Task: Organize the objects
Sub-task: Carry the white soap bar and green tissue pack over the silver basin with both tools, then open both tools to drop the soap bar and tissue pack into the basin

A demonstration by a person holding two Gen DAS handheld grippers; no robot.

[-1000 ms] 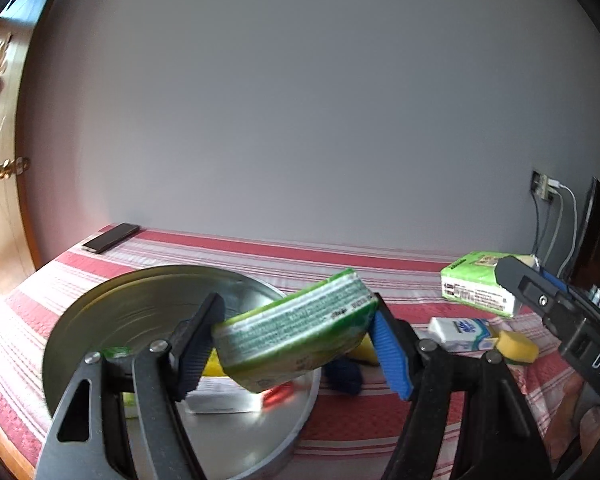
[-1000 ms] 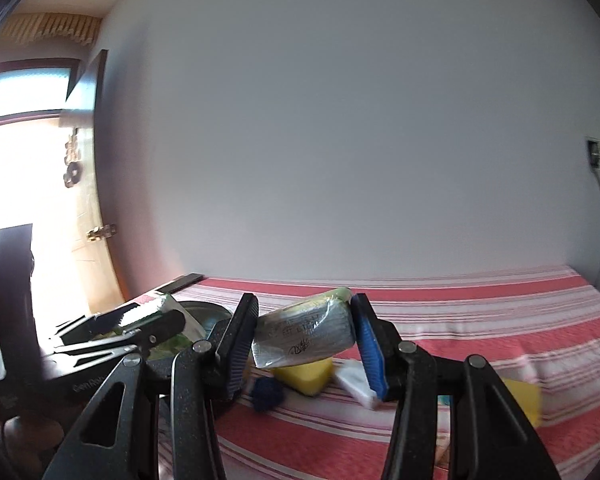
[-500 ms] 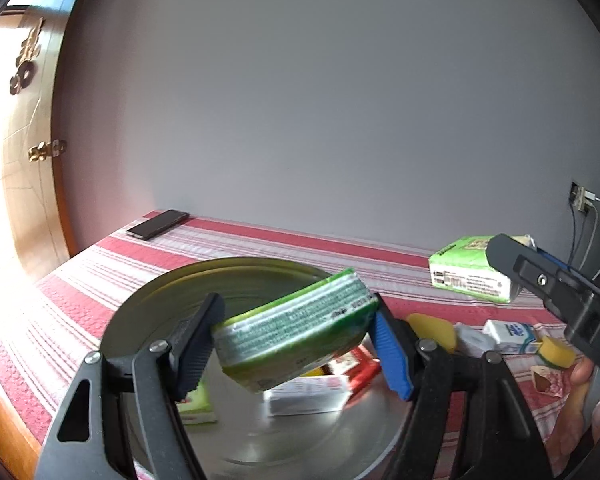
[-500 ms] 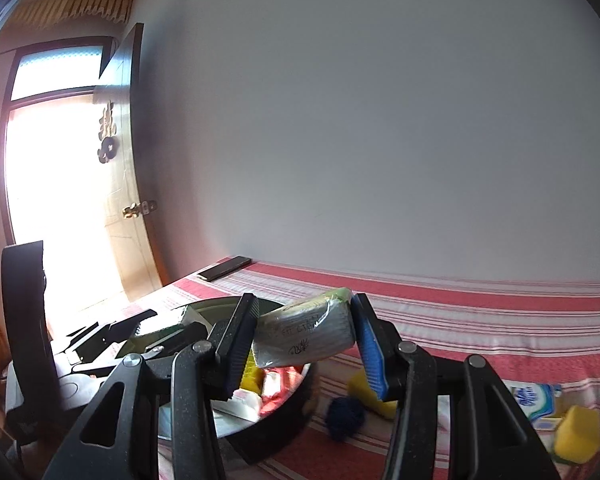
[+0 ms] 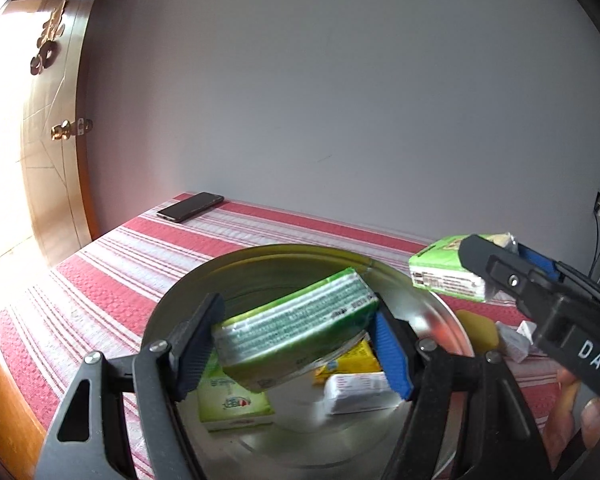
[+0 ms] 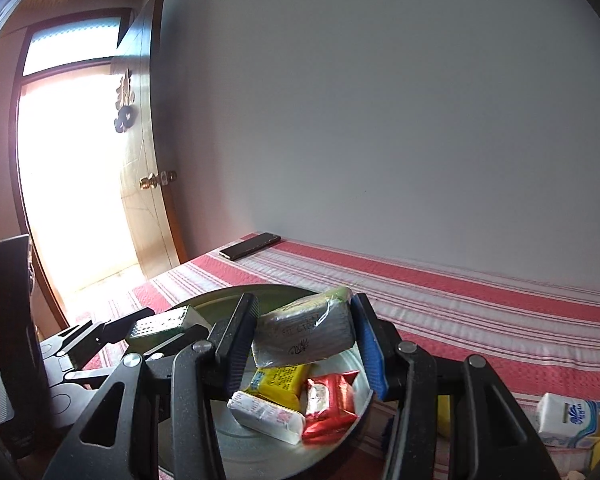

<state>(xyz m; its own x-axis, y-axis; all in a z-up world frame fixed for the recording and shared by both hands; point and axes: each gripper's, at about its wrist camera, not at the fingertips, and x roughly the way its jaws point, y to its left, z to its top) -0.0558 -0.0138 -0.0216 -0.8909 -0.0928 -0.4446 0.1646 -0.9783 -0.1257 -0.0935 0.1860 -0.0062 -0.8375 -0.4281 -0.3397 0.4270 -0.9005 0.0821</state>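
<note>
My left gripper [image 5: 296, 320] is shut on a green tissue pack [image 5: 300, 332], tilted and held above the round metal tray [image 5: 260, 254]. My right gripper [image 6: 304, 316] is shut on a grey-green wrapped pack [image 6: 306, 334] over the same tray [image 6: 256, 291]. Inside the tray lie a yellow packet [image 6: 280, 380], a red packet [image 6: 328, 400], a white packet [image 6: 266, 416] and a green packet [image 5: 232, 404]. In the left wrist view the right gripper [image 5: 504, 250] hangs at the tray's right side with its pack [image 5: 446, 278]. In the right wrist view the left gripper [image 6: 156, 330] is at the left.
The tray sits on a red and white striped cloth [image 6: 480, 320]. A black phone [image 5: 190, 207] lies at the far left corner. Right of the tray are a yellow sponge [image 5: 476, 330] and a white tissue pack [image 6: 568, 420]. A wooden door [image 5: 56, 140] stands at the left.
Both grippers have moved left with their packs and now hang over the tray. The packets inside the tray have come into view beneath them.
</note>
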